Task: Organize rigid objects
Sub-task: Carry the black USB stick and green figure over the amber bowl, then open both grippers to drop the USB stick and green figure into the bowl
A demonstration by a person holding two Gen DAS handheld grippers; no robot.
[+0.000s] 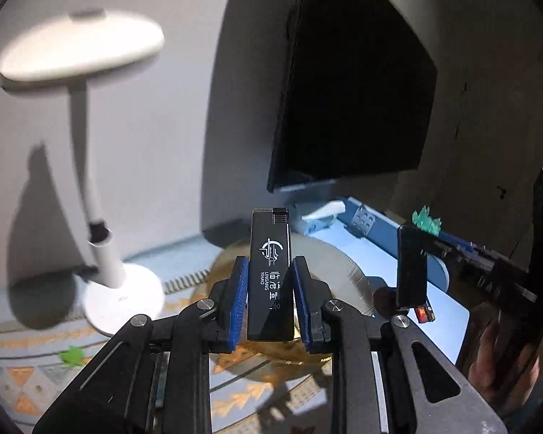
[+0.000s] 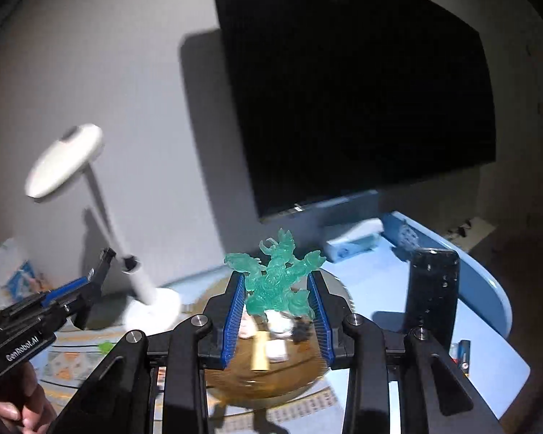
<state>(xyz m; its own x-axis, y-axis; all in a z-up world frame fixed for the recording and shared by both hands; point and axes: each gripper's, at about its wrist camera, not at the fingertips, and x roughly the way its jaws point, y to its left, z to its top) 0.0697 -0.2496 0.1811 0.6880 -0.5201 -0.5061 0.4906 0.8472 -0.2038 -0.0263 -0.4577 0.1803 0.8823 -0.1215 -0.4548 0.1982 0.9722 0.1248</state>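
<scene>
1. Dark screen [image 2: 358, 86] stands well beyond both grippers, at the back of the surface [image 2: 488, 354].
2. White lamp [image 1: 90, 166] stands ahead and to the left of the left gripper [image 1: 267, 289].
3. Round brown tray [image 2: 271, 365] lies directly below the right gripper [image 2: 276, 289]; several small items rest in it, too blurred to name.
4. Left gripper is closed on a black lighter [image 1: 270, 275], held upright above the surface.
5. Right gripper is clamped on a green figure [image 2: 276, 278], lifted over the tray.
6. Judged step: carrying, both items airborne. Next move calls for choosing a spot for each, lowering level, then releasing without toppling.
</scene>
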